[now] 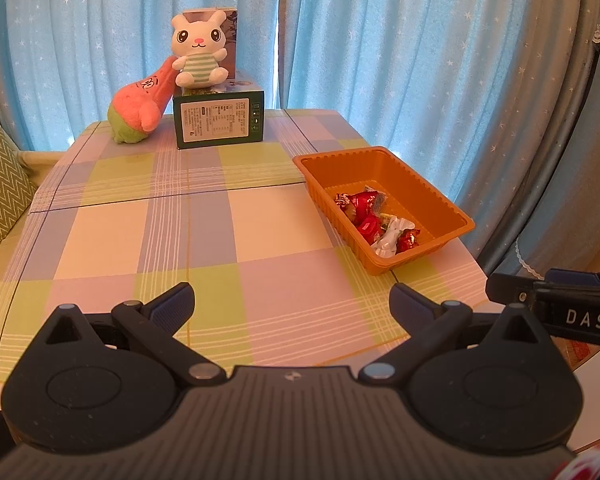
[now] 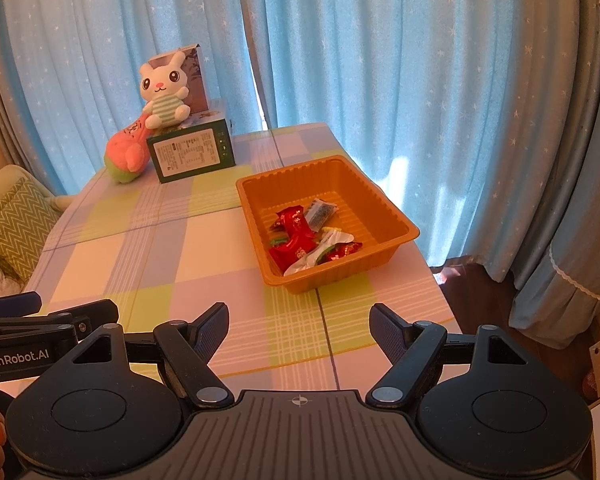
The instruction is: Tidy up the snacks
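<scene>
Above the near edge of the counter (image 1: 148, 216), your left hand-held gripper (image 1: 290, 304) hangs with its jaws spread wide and nothing between them. Your right hand-held gripper (image 2: 299, 326) sits just beside it, also spread wide and empty; in the left view its body pokes in at 3 o'clock.

From the left hand-held gripper, the tray (image 1: 320, 164) lies at about 1 o'clock, near the counter's right edge. From the right one it is almost dead ahead at 12 o'clock. The snacks (image 2: 300, 236) are piled in the tray's near half: several red wrappers, a white one and a darker packet, overlapping each other. No snack shows loose on the counter in either view, so the gathering looks largely done; what may remain is tidying inside the tray, though you cannot tell that from here.

If you go in, use the right hand-held gripper, since it faces the tray squarely. Come down over the near wall rather than across it, as the thin plastic would likely slide or tip if nudged. Pick one wrapper by a twisted end lying clear of the others, and close gently; the foil probably slips and crumples.

Further out at 11 o'clock stand the box (image 1: 219, 122), the rabbit (image 1: 198, 50) on top of it, and the pink plush (image 1: 140, 106) leaning against it. Keep clear of them.
</scene>
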A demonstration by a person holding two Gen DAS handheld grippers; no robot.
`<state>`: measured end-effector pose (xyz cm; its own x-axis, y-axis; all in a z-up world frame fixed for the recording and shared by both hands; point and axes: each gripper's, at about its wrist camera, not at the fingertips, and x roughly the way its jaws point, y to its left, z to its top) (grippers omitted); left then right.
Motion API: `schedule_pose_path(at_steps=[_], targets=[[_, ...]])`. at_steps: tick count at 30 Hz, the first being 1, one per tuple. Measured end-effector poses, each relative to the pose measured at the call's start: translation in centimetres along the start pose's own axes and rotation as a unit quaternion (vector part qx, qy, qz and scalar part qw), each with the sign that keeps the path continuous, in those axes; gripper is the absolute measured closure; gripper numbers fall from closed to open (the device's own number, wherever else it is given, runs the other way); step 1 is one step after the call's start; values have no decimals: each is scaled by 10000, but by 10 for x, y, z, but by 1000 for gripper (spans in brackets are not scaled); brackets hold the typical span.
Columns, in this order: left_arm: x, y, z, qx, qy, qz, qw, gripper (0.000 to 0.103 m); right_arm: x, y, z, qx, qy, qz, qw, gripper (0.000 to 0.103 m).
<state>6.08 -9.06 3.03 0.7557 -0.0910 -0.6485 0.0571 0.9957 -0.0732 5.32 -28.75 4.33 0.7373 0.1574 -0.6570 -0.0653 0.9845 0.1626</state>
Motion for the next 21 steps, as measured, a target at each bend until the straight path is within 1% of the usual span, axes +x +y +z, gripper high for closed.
schedule_pose_path(at_steps=[14,21], targets=[[0,0,0,-1,9,-3,10000,0,1,0,-1,-2,8,8,10000,26],[1,0,-6,-28,18,-38,10000,0,1,0,-1,7,5,5,10000,26]])
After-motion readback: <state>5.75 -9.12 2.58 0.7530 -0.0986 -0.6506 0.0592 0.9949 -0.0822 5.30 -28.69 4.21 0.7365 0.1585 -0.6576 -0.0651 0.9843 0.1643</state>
